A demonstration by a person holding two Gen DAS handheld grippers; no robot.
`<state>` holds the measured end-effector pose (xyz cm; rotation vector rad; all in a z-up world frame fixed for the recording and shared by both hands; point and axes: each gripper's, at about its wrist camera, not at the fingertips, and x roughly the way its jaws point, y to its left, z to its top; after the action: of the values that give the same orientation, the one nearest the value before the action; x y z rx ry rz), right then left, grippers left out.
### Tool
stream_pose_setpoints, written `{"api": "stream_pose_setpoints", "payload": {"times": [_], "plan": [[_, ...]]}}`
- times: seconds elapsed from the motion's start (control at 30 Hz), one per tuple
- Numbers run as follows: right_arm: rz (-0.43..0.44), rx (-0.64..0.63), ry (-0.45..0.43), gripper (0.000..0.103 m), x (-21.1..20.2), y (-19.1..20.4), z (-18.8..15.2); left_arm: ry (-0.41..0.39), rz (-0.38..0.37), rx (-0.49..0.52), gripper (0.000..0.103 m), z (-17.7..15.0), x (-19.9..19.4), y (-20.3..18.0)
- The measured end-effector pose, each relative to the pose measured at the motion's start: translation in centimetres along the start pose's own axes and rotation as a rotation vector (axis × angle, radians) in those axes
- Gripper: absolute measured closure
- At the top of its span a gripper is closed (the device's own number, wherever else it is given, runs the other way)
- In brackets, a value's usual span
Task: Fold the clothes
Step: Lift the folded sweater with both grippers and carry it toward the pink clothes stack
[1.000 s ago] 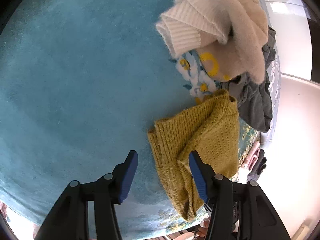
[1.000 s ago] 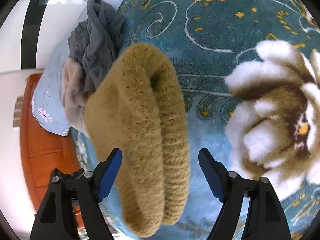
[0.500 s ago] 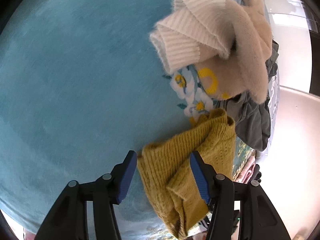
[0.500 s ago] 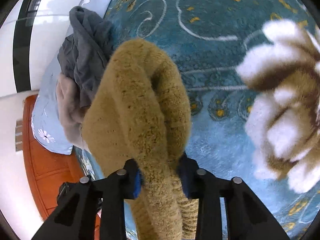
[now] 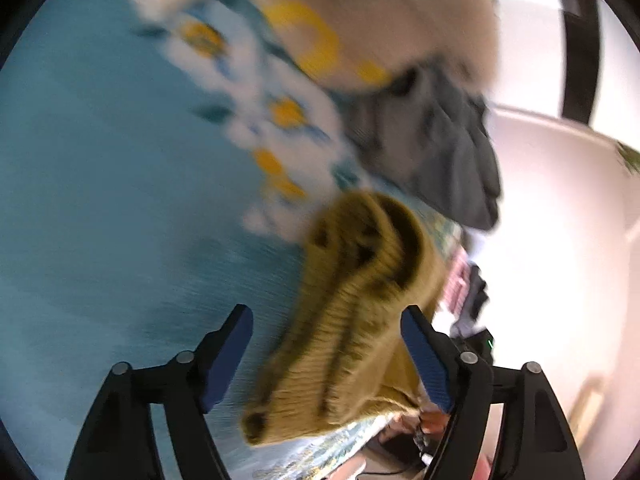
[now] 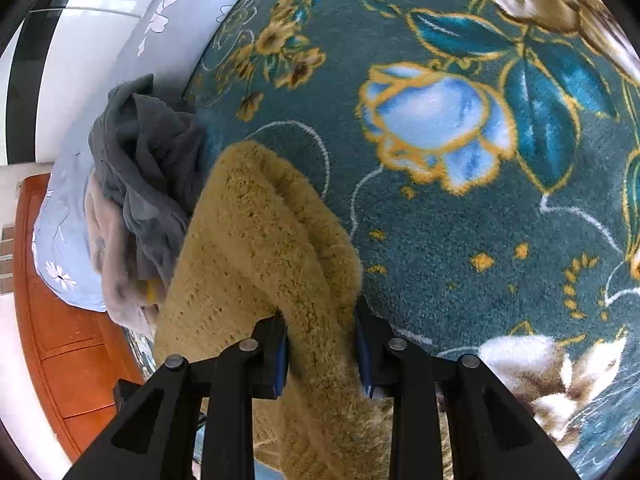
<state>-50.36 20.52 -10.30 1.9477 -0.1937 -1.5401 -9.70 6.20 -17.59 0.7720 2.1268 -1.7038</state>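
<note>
A mustard yellow knit sweater (image 6: 260,240) lies bunched on a teal floral blanket (image 6: 460,220). My right gripper (image 6: 322,344) is shut on a thick fold of it, the knit bulging up between the pads. In the blurred left wrist view the same sweater (image 5: 360,304) hangs between the fingers of my left gripper (image 5: 328,348), which stands open around it without pinching.
A dark grey garment (image 6: 148,176) and a beige one (image 6: 108,264) lie piled left of the sweater, over a pale blue pillow (image 6: 72,200). An orange wooden cabinet (image 6: 60,340) stands beyond the bed edge. A cream fuzzy sweater (image 5: 360,8) lies further on.
My right gripper closed on the yellow sweater and lifted the fold. My left gripper moved fast toward the sweater, which now sits between its open fingers.
</note>
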Motion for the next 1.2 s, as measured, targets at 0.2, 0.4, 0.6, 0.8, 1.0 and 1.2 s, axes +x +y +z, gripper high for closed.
{"api": "stream_pose_setpoints", "payload": {"times": [0.2,0.4,0.6,0.8,1.0,1.2], "plan": [[0.022,-0.010,0.013,0.073,-0.2,-1.8,0.5,0.023,0.058,0.128,0.020,-0.1,2.1,-0.6],[0.052,-0.011,0.025,0.073,-0.4,-2.8,0.7,-0.009,-0.068,0.027,0.017,1.3,2.8,0.0],[0.073,-0.009,0.043,0.073,-0.4,-2.9,1.2,0.025,-0.100,0.057,0.019,1.6,5.1,-1.5],[0.089,-0.002,0.055,0.073,-0.1,-2.8,1.6,-0.010,-0.003,0.072,0.055,1.1,5.0,-2.3],[0.076,0.002,0.059,0.073,-1.3,-1.7,1.3,-0.068,0.062,0.096,0.065,-0.7,3.8,-5.2],[0.099,-0.046,0.067,0.074,-4.2,1.3,0.1,-0.107,0.065,0.106,0.065,-3.9,0.4,-8.6]]}}
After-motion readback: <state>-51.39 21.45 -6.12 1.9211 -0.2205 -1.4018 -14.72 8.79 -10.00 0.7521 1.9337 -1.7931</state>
